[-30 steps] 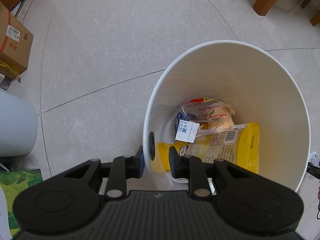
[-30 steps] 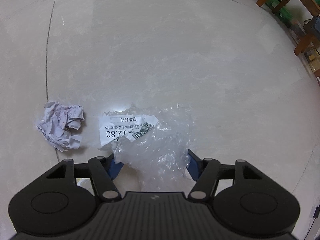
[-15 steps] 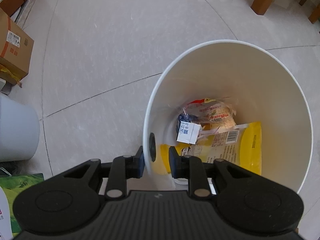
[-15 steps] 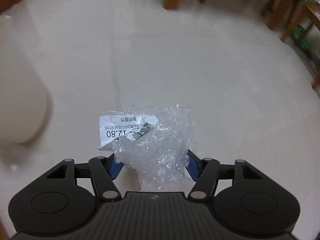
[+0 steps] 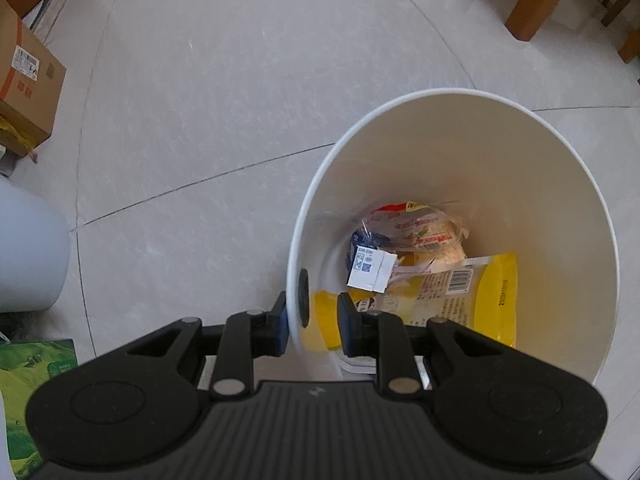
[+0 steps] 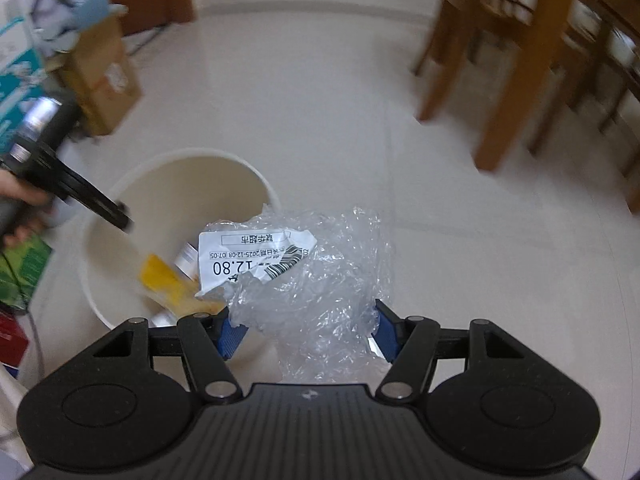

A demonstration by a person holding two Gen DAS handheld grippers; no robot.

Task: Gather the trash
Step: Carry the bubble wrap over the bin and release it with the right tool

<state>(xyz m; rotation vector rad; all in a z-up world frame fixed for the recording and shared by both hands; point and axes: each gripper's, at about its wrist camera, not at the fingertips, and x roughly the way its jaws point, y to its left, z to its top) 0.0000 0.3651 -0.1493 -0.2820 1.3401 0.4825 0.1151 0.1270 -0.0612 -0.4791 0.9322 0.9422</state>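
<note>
Crinkled plastic wrap [image 6: 320,280] with a price label sits pinched in the right gripper [image 6: 306,330], just beside the bin [image 5: 560,208] rim. Left gripper [image 5: 312,326] clamps the bin wall. Carrying step; next, I judge, move over the opening and let go

Soft daylight, fisheye-bent edges — right wrist view motion-blurred at margins.
</note>
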